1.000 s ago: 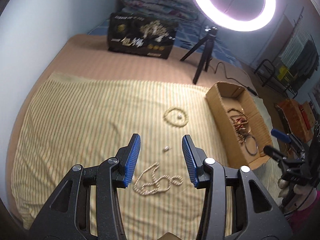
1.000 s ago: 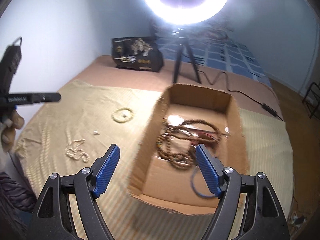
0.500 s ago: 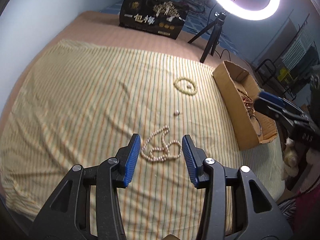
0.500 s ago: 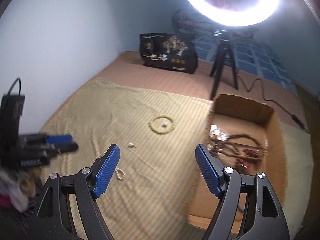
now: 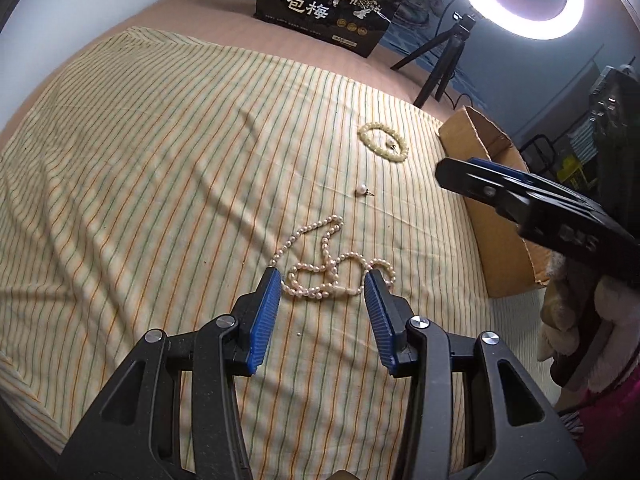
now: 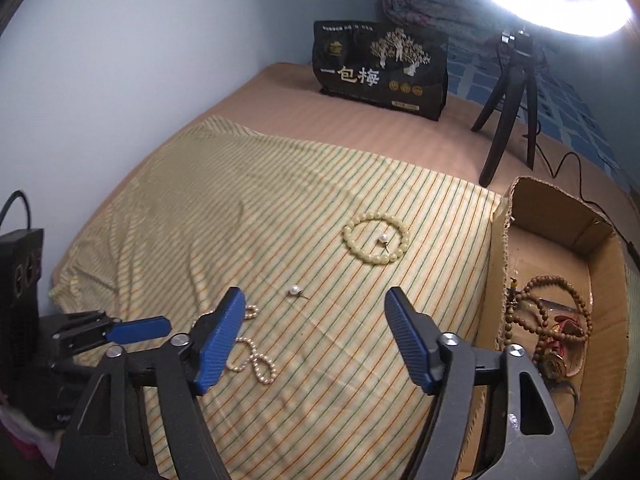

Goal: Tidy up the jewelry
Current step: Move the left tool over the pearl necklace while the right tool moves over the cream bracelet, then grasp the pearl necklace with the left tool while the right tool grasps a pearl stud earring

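Loosely looped pale pearl necklace (image 5: 326, 268)

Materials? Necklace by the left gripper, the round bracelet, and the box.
Necklace: likely pearl or imitation; glossy pinkish-white beads. Bracelet: pale yellow-green beads with a waxy sheen, stone or resin, can't tell. Box: brown corrugated cardboard, matte, fluted torn edge.

The left gripper (image 5: 322, 294) is tilted steeply downward, its blue fingers (image 5: 262, 316) parted with nothing gripped between them. The right gripper (image 6: 314, 334) is angled downward too; its jaws are closing, with nothing pressed between the fingers (image 6: 408, 340).
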